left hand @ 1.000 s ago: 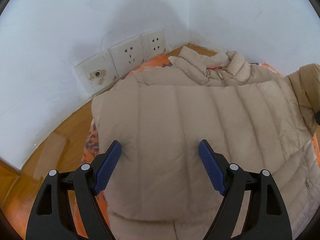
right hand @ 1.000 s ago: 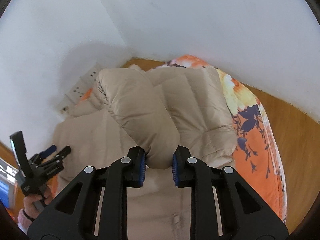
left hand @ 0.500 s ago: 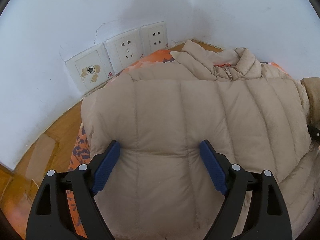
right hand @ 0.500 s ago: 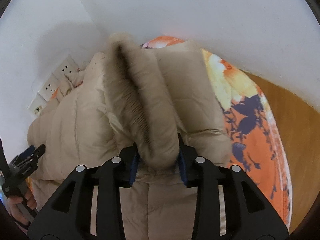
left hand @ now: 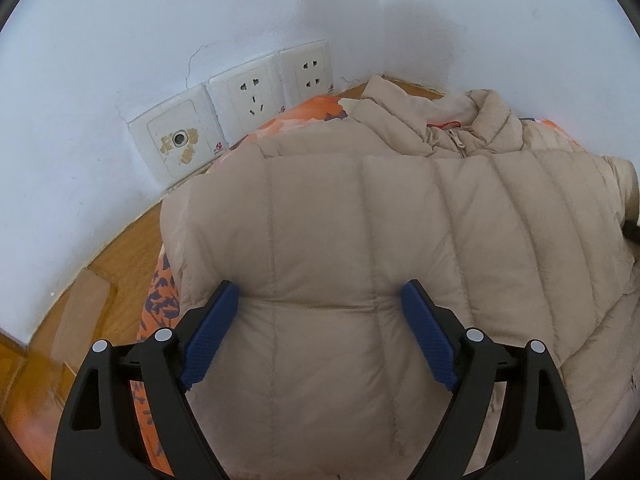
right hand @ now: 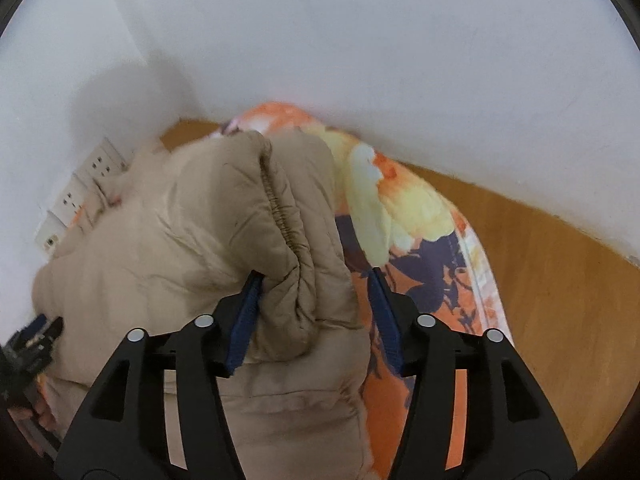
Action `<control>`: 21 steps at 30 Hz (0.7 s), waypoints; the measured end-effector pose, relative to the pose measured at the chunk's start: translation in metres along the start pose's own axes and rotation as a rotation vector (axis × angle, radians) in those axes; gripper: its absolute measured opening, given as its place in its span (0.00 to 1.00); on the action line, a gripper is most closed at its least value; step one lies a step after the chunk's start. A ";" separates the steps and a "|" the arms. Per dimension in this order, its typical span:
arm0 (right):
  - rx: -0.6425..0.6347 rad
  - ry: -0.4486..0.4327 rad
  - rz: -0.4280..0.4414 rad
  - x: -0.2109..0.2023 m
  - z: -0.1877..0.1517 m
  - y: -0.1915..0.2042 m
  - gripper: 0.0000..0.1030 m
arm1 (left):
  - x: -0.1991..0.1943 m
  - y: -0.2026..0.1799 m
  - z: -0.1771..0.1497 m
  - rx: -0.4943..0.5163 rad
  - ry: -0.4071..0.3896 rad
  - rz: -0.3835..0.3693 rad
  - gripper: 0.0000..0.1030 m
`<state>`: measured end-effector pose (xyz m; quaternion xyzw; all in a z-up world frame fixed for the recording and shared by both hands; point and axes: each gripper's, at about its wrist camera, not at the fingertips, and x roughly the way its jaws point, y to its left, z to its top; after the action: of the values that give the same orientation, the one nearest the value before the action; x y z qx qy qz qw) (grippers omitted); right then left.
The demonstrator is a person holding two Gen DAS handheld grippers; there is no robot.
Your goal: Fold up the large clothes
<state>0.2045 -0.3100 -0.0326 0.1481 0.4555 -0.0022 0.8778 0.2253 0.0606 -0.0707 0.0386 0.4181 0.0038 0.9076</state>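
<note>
Fingers (left hand: 426, 342) wide over puffy beige jacket (left hand: 360, 220)

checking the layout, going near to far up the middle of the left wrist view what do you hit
left gripper → folded quilted body of the beige puffer jacket → jacket collar with zipper → strip of wooden floor → white wall

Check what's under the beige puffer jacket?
Under the beige puffer jacket lies an orange floral blanket on wood flooring. The jacket covers the blanket's middle.
</note>
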 end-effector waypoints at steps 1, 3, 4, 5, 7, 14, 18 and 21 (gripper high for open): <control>-0.004 0.004 -0.002 0.004 -0.001 0.000 0.56 | 0.000 0.000 0.000 -0.007 0.002 0.002 0.80; 0.009 0.015 0.018 0.008 -0.001 -0.004 0.56 | -0.002 0.001 0.001 -0.019 0.008 0.010 0.80; 0.014 0.017 0.024 0.006 -0.001 -0.005 0.56 | -0.006 0.001 0.002 -0.026 0.012 0.018 0.80; 0.015 0.017 0.030 0.004 0.000 -0.006 0.56 | -0.011 0.002 0.002 -0.032 0.016 0.024 0.80; -0.003 0.009 0.040 -0.006 0.001 -0.007 0.56 | -0.025 0.004 -0.002 -0.041 0.014 0.025 0.80; -0.060 0.023 0.115 -0.055 -0.016 -0.016 0.63 | -0.078 0.010 -0.041 -0.065 0.030 0.039 0.80; -0.110 0.052 0.165 -0.084 -0.047 -0.021 0.69 | -0.103 0.011 -0.072 -0.086 0.057 0.046 0.80; -0.135 0.104 0.164 -0.101 -0.073 -0.023 0.70 | -0.115 0.013 -0.097 -0.100 0.083 0.056 0.80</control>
<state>0.0842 -0.3258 0.0028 0.1251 0.4859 0.1079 0.8582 0.0769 0.0751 -0.0457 0.0050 0.4533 0.0518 0.8898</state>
